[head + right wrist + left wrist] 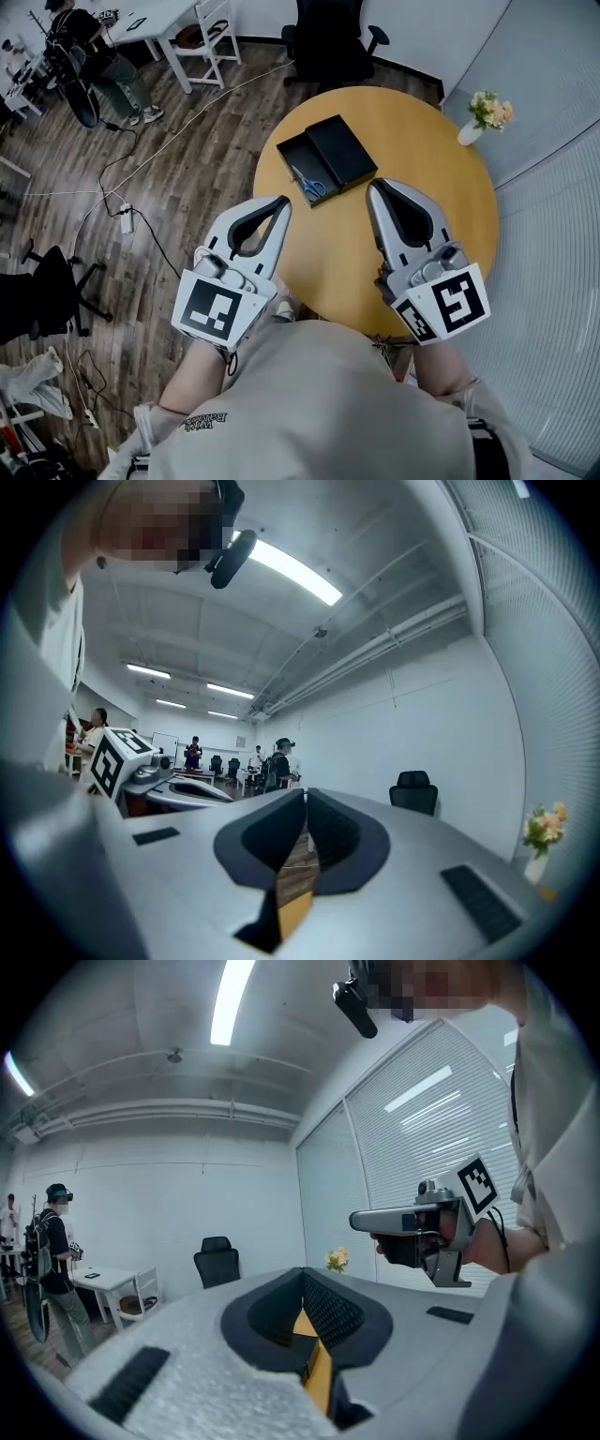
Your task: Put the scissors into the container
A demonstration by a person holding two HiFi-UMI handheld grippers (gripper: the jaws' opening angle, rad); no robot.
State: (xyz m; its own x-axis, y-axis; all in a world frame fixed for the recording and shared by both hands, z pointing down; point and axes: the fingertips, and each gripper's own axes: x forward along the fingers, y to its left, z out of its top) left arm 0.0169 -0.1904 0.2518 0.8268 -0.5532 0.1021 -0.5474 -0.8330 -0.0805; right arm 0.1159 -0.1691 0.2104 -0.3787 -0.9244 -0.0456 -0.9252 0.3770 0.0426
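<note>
**Scissors lying in the box, both grippers shut and empty**

The person is holding the left gripper [279,202] and the right gripper [376,186] side by side over the near half of the round yellow-wood table [441,216], noses pointing fwd toward the work. In the left gripper view the two jaws are pressing together at the tip w/ nothing between them, only a sliver of tabletop showing through the slot. The right gripper view is showing the same: jaws closed on nothing. Both are hovering well apart from the box, prob. because there is nothing to carry (my reading, not a thing seen).

The blue-handled scissors [309,185] are lying flat inside the open black rectangular container [289,150], toward its near end. What looks like its flat black lid [342,150] is sitting right beside it, touching along one long side, likely parked there so the tray is open for the drop. Judging by that, the task is looking done or as good as done.

Counting: 2 grippers, 1 pair of scissors, 1 container w/ 1 lid, 1 table, and 1 small white vase of flowers [473,127] standing at the table's far right edge, well clear of the rest.
</note>
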